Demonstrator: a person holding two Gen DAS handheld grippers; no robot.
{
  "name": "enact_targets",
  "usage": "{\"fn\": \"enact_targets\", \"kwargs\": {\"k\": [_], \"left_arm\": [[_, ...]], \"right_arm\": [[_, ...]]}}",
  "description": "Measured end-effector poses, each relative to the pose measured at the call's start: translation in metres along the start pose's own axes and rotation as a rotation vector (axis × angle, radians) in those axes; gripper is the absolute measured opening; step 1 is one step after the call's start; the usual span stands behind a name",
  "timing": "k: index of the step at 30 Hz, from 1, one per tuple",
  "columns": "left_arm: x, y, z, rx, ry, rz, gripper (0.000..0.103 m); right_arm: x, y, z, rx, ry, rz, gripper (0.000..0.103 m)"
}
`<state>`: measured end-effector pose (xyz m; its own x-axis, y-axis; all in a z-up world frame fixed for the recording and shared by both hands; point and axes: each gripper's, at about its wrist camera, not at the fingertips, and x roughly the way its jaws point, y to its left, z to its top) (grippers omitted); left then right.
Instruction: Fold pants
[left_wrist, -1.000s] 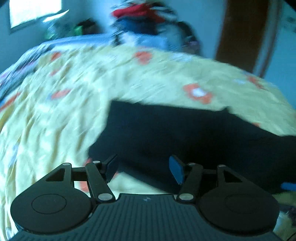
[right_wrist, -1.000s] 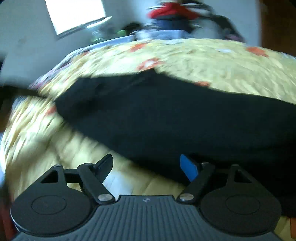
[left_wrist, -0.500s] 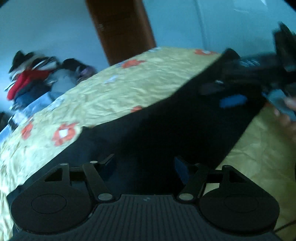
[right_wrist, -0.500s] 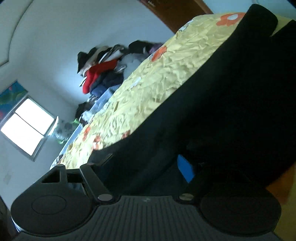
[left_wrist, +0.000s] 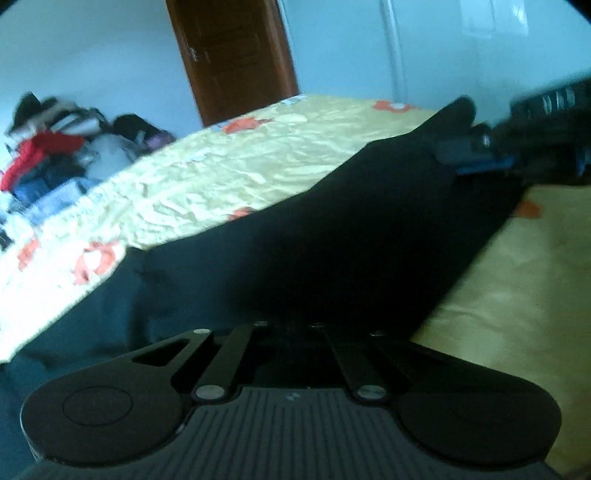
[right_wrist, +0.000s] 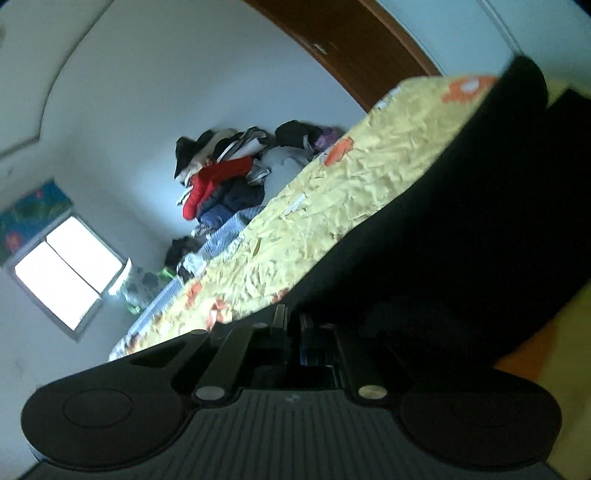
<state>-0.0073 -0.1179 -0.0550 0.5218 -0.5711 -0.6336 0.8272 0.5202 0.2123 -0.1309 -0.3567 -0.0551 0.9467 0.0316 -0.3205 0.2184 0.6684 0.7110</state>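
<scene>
I see the left gripper (left_wrist: 286, 326) pressed together on the near edge of the black pants (left_wrist: 332, 240); its jaws have just been closing. The right gripper (right_wrist: 291, 325) is likewise pinched on the pants (right_wrist: 461, 240), jaws just closed. Beyond both, the pants lie across the yellow bedspread (left_wrist: 240, 166). Farther out, clothes (right_wrist: 221, 177) are piled by the wall.
</scene>
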Motion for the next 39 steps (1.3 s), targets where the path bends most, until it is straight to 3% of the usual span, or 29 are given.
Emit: {"fn": "enact_targets", "kwargs": {"k": [2, 5, 8, 9, 11, 13, 14, 15, 17, 20, 22, 24, 26, 28, 30, 32, 33, 35, 39], "left_arm": [[-0.010, -0.004, -0.006, 0.029, 0.003, -0.046, 0.000], [-0.006, -0.009, -0.011, 0.074, 0.025, -0.052, 0.000], [-0.012, 0.001, -0.007, 0.007, 0.034, -0.077, 0.002], [-0.016, 0.008, -0.003, -0.038, 0.032, -0.110, 0.015], [-0.022, 0.020, 0.009, -0.120, -0.017, -0.133, 0.025], [-0.021, 0.024, 0.022, -0.156, -0.062, -0.051, 0.055], [-0.014, 0.022, 0.028, -0.157, -0.074, 0.023, 0.063], [-0.005, 0.019, 0.033, -0.152, -0.069, 0.106, 0.074], [0.018, 0.008, 0.037, -0.130, -0.034, 0.242, 0.075], [0.049, -0.004, 0.027, -0.127, 0.054, 0.278, 0.074], [0.047, -0.009, 0.016, -0.175, -0.023, 0.322, 0.087], [0.049, -0.010, 0.012, -0.177, -0.040, 0.354, 0.092], [0.051, -0.005, 0.012, -0.211, -0.032, 0.345, 0.095], [0.054, 0.004, 0.012, -0.269, -0.019, 0.328, 0.102], [0.054, 0.016, 0.008, -0.342, -0.005, 0.288, 0.103], [0.053, 0.026, 0.002, -0.397, 0.002, 0.246, 0.103], [0.051, 0.028, 0.000, -0.407, 0.003, 0.237, 0.103], [0.051, 0.027, 0.000, -0.403, 0.000, 0.240, 0.103], [0.051, 0.026, -0.001, -0.399, -0.003, 0.244, 0.102]], "right_arm": [[-0.012, 0.002, -0.007, -0.051, 0.027, -0.036, 0.006], [-0.009, -0.007, -0.020, -0.094, 0.125, -0.120, 0.007], [-0.011, -0.026, -0.023, 0.024, 0.175, -0.105, 0.009], [-0.020, -0.029, -0.017, 0.050, 0.164, -0.085, 0.009], [-0.043, -0.031, -0.001, 0.015, 0.076, -0.120, 0.010], [-0.059, -0.044, 0.026, 0.013, -0.011, -0.225, 0.015], [-0.063, -0.053, 0.039, 0.046, -0.042, -0.272, 0.029], [-0.065, -0.063, 0.053, 0.079, -0.062, -0.303, 0.058], [-0.059, -0.083, 0.076, 0.132, -0.085, -0.307, 0.095], [-0.043, -0.116, 0.099, 0.270, -0.074, -0.251, 0.094], [-0.035, -0.128, 0.109, 0.375, -0.075, -0.249, 0.095], [-0.026, -0.126, 0.122, 0.426, -0.082, -0.271, 0.103], [-0.008, -0.113, 0.139, 0.388, -0.077, -0.302, 0.103], [0.014, -0.094, 0.163, 0.282, -0.074, -0.276, 0.103], [0.052, -0.071, 0.187, 0.161, -0.051, -0.207, 0.103], [0.091, -0.052, 0.203, 0.027, 0.031, -0.071, 0.103], [0.102, -0.044, 0.206, -0.025, 0.043, -0.074, 0.103], [0.099, -0.036, 0.207, -0.049, -0.012, -0.182, 0.103], [0.041, -0.058, 0.196, -0.047, -0.187, -0.192, 0.103]]}}
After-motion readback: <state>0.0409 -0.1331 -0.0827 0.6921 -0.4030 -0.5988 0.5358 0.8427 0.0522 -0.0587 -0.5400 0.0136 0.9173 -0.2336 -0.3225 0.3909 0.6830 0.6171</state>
